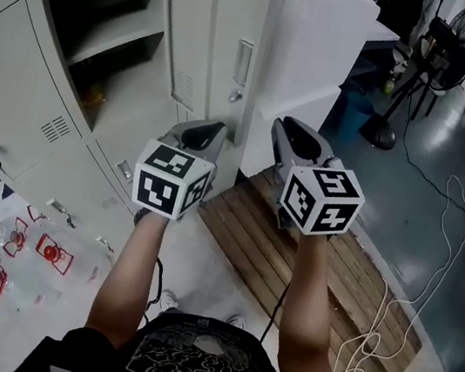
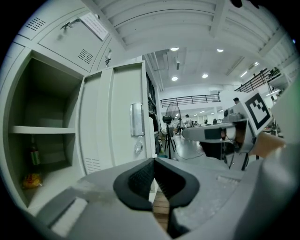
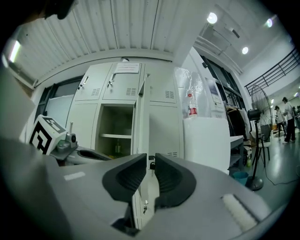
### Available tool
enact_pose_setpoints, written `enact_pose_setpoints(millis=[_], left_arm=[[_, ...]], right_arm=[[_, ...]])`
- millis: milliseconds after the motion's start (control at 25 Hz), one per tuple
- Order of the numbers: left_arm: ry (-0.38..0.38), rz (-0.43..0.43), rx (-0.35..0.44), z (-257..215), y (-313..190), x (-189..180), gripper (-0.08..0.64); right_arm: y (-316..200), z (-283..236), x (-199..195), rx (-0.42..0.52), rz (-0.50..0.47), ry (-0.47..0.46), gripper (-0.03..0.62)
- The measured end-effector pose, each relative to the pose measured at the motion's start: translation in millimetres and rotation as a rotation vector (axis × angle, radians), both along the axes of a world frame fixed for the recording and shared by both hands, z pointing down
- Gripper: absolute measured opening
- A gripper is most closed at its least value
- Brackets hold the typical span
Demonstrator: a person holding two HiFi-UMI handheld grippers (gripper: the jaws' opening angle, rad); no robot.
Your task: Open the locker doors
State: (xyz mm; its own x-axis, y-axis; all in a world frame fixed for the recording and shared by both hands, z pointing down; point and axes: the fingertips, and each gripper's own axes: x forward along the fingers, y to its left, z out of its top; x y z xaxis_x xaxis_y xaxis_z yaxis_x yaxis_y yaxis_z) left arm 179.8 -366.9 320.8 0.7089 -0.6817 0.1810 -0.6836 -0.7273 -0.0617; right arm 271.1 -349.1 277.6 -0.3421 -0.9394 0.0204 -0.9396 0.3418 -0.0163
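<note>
Grey lockers (image 1: 19, 92), viewed from above; one locker door (image 1: 182, 40) already swung wide, neighbouring door (image 1: 235, 13) apparently closed. Empty left tool (image 1: 201, 134) pinched together; right tool (image 1: 298, 139) parted by a slit, holding nothing; both short of the doors. Best to widen the right tool, hook the handle (image 1: 243, 61), then pull along the hinge arc.

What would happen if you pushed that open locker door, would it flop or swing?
The open locker door would probably swing, not flop: it looks like a flat metal panel with folded edges, fixed along one side. It looks thin, so likely light to push. Pushed hard, it might bang the closed door beside it.
</note>
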Motion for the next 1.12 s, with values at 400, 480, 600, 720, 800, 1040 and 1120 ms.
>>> enact_pose_setpoints(millis=[400,480,600,720,800,1040,1120], left_arm=[[0.018,0.022,-0.003,1,25,46,0.0],[0.023,0.029,-0.004,0,29,57,0.0],[0.031,0.037,-0.002,-2,35,73,0.0],[0.038,0.039,0.003,-5,41,86,0.0],[0.04,0.039,0.006,-6,45,95,0.0],[0.05,0.038,0.008,-6,54,115,0.0],[0.048,0.037,0.011,-7,57,119,0.0]], right_arm=[[45,18,58,-0.025,0.095,0.0,0.017],[51,20,71,-0.029,0.111,0.008,0.011],[61,21,87,-0.029,0.13,0.01,0.0],[69,21,101,-0.032,0.138,0.016,0.0],[74,22,111,-0.035,0.144,0.022,-0.002],[84,21,132,-0.035,0.149,0.02,-0.002],[86,20,136,-0.033,0.146,0.019,-0.002]])
